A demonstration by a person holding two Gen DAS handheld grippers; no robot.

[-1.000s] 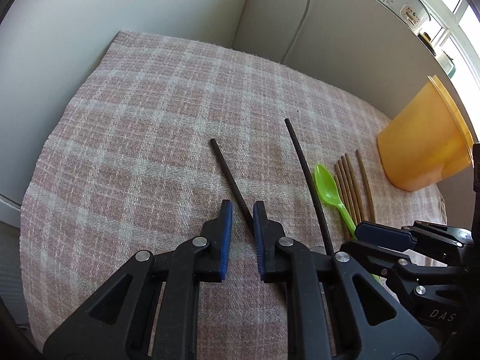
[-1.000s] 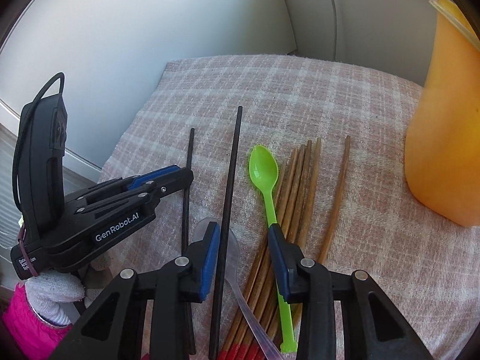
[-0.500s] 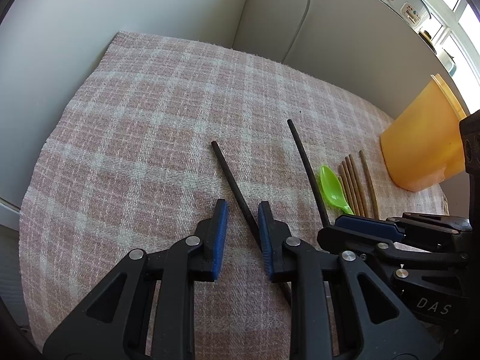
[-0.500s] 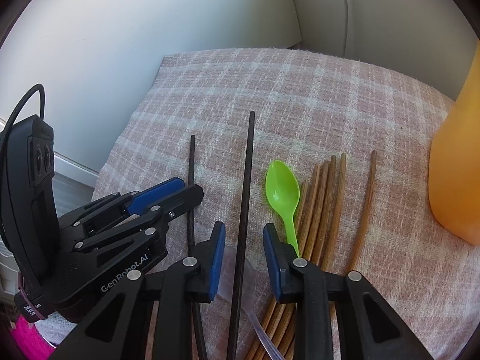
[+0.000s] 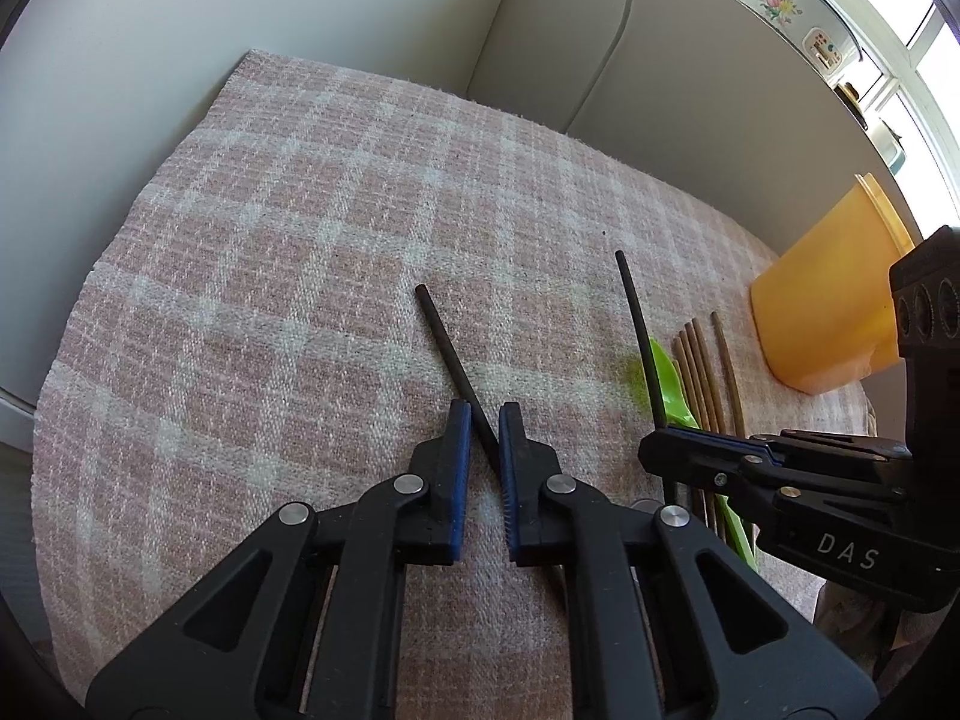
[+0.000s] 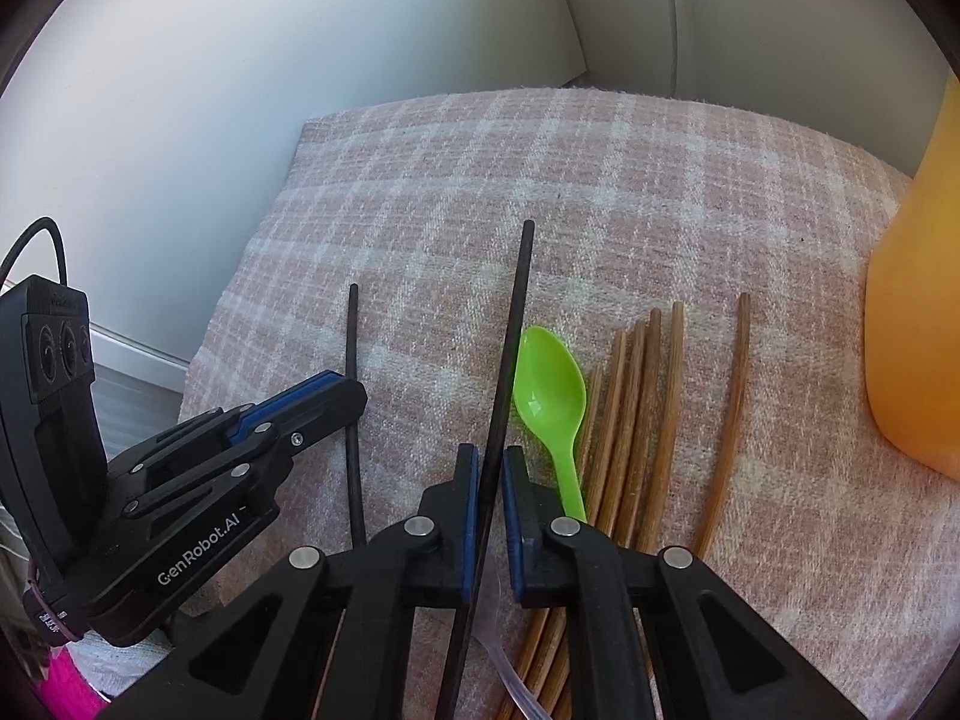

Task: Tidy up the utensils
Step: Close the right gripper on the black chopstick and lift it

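Each tool — left [image 5: 480, 420] closing, right [image 6: 489, 459] seemingly clamped — straddles a black chopstick [image 6: 510, 348].

Both wrist views steeply downward, close; share plaid cloth [image 5: 300, 276].

Left gripper [image 5: 480, 414] closing, right gripper [image 6: 491, 456] clamped.

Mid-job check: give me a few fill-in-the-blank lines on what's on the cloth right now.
1. The spoon is ____ in colour.
2. Each gripper, left and right, has a ____ chopstick between its fingers.
3. The container beside the wooden chopsticks is ____.
4. The lone wooden chopstick lies between the bundle and the ____.

Missing words: green; black; orange; container
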